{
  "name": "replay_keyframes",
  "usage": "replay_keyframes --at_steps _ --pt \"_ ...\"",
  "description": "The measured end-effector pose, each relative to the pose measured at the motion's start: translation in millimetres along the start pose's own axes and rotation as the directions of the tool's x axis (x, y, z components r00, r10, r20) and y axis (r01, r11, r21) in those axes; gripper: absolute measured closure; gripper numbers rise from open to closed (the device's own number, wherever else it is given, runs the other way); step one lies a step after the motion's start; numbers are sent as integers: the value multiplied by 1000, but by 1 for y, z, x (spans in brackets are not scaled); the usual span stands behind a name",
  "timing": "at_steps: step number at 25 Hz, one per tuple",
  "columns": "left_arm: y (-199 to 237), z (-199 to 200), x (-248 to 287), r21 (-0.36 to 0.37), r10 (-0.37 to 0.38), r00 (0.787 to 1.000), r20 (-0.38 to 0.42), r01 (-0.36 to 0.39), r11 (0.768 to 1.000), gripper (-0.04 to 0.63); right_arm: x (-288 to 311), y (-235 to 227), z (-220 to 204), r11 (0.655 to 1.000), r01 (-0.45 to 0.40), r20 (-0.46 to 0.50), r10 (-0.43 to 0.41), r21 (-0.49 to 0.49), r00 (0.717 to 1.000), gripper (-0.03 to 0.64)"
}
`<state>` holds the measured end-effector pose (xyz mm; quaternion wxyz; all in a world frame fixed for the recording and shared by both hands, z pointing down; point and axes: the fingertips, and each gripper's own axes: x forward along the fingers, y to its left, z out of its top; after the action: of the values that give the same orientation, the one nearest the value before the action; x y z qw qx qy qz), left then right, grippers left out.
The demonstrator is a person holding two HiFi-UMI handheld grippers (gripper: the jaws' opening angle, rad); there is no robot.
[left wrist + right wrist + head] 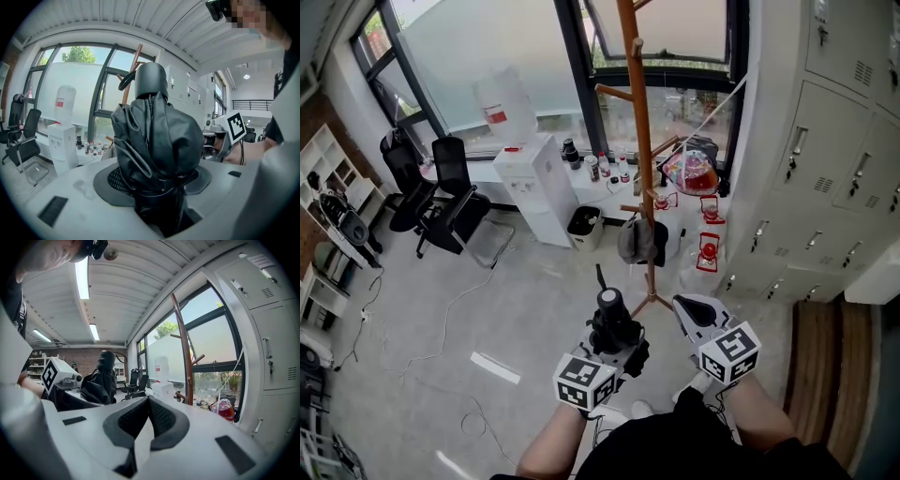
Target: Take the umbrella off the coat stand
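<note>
Lockers of pale grey metal (825,169) walled the right side. The tall brown wooden coat stand (639,141) rose just left of them, beyond both grippers, with pegs jutting sideways. The folded black fabric umbrella (154,136) was clear of the stand and stood upright in the left gripper (157,187), whose jaws pinched its bundled lower part. The right gripper (149,420) held nothing, its pads pressed together. Slipping looked the likeliest trouble, since the slack fabric might slide through the grip. A swing to the far right could also snag the umbrella on a peg. The stand's feet and the lockers crowded the right, while bare grey floor (516,309) gave open room to the left.
</note>
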<state>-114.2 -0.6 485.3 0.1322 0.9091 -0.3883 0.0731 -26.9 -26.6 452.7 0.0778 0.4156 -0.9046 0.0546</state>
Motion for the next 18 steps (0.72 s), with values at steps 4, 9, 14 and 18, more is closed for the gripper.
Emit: replay_keyframes --at_steps 4,9,14,18 --pt "-1 1 0 7 -7 1000 0 7 1000 357 2 1 -1 1000 0 -3 0 -3 1000 563" --pt "0 1 2 4 -13 1000 -2 13 1000 357 2 1 -3 1000 0 -12 0 -6 1000 563" --pt "-2 0 4 3 -20 1000 -5 20 1000 357 1 1 -5 1000 2 -18 -2 -6 1000 563" --pt "-2 -1 4 -1 -19 1000 -3 19 1000 357 1 1 -7 1000 1 -18 -1 -7 1000 563"
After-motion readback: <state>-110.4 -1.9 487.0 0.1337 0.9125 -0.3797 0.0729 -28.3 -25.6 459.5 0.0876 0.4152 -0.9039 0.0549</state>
